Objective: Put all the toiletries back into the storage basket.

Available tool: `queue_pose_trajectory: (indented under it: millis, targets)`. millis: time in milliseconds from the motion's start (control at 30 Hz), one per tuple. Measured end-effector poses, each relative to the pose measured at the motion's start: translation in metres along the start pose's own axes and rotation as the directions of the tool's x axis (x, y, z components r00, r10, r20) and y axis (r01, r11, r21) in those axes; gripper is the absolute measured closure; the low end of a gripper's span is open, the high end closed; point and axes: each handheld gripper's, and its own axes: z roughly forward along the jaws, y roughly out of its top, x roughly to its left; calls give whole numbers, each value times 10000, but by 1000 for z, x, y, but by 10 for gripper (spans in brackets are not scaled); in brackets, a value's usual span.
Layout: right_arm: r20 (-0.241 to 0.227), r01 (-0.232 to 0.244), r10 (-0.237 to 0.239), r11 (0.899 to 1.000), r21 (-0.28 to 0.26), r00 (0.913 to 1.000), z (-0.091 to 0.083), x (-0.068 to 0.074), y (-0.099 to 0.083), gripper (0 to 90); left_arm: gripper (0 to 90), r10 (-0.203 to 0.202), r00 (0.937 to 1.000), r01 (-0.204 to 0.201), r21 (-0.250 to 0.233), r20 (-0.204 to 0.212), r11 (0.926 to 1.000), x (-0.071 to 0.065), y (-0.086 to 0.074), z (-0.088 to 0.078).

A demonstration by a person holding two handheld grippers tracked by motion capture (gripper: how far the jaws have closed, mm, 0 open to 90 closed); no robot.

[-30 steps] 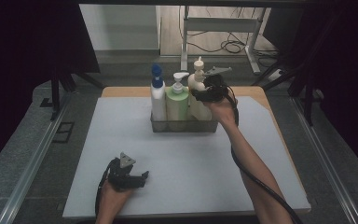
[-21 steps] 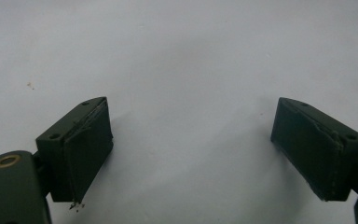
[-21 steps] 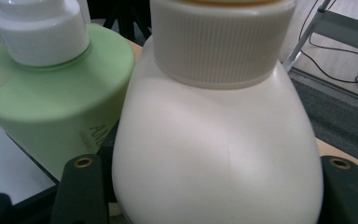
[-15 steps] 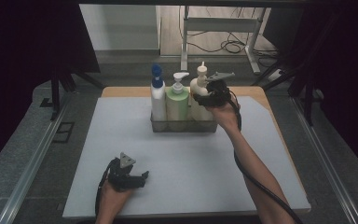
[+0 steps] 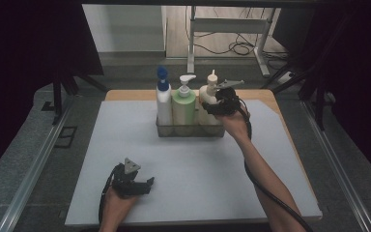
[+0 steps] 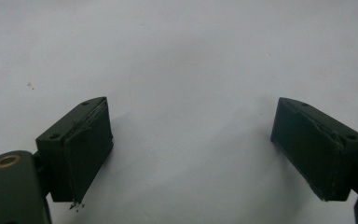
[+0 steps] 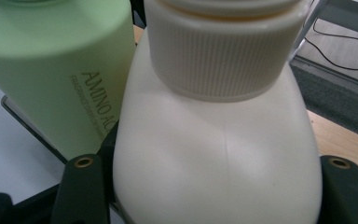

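Nearest the person, the left tool [image 5: 134, 183] rests low on the white surface [image 5: 198, 164] at the front left, held in the left hand [image 5: 118, 205]; in the left gripper view its jaws stand wide apart with nothing but bare white between them, so it looks parked, out of the way of the work. Farther in, the right forearm stretches across the surface toward the wire basket [image 5: 189, 129] near the back edge. Three bottles stand upright in a row in it: a white bottle with a blue cap [image 5: 163, 99] at left, a green pump bottle [image 5: 184, 104] in the middle, and a cream bottle [image 5: 207, 99] at right, touching its green neighbour. The right tool [image 5: 217, 104] sits at the cream bottle's shoulder; the right gripper view shows the cream bottle [image 7: 214, 158] wedged between both jaws, just under its ribbed cap [image 7: 223, 51], jaws pressed to its sides, so it is pinching the bottle. Gripping high, below the cap, likely leaves room to lift it straight up clear of the basket wall and the green bottle [image 7: 56, 70]. Whether the bottle's base is off the basket floor I cannot tell. Beyond the surface, a metal stand and loose cables lie on the floor.
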Motion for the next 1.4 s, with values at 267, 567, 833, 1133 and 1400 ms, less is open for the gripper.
queue_pose_trajectory:
  millis: [267,567,833,1133,1400]
  targets:
    - [-45,-45,46,9999,129,10000,2,-1,-8,384,123,-39,10000,39,-37,8,10000,0,0,0]
    - [-127,-70,72,9998,206,9999,2,-1,-10,382,123,-37,10000,37,-36,7,10000,0,0,0]
    - [-138,-153,157,9993,340,9998,5,-2,-7,377,123,-33,10000,33,-38,1,10000,0,0,0]
    - [-186,-181,187,9994,312,9997,7,-2,-7,370,123,-38,10000,38,-36,5,10000,0,0,0]
    - [-180,-298,303,9991,303,9994,5,-7,-7,334,124,-4,10000,4,-9,-2,10000,0,0,0]
